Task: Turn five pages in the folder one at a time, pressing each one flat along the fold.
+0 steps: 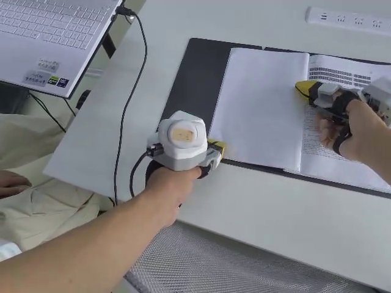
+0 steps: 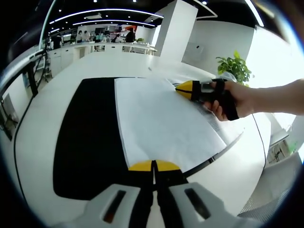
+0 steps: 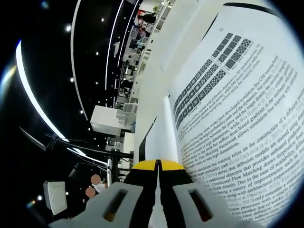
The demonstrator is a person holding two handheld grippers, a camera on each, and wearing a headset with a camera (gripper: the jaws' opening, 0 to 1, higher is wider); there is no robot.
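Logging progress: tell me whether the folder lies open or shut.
Open: the folder lies spread flat, a blank page beside a printed page.

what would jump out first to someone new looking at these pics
The black folder lies open on the white table, with a blank page on its left and a printed page on its right. The right gripper, yellow tips shut, sits by the fold on the printed side. The left gripper, also shut, is at the blank page's near edge.
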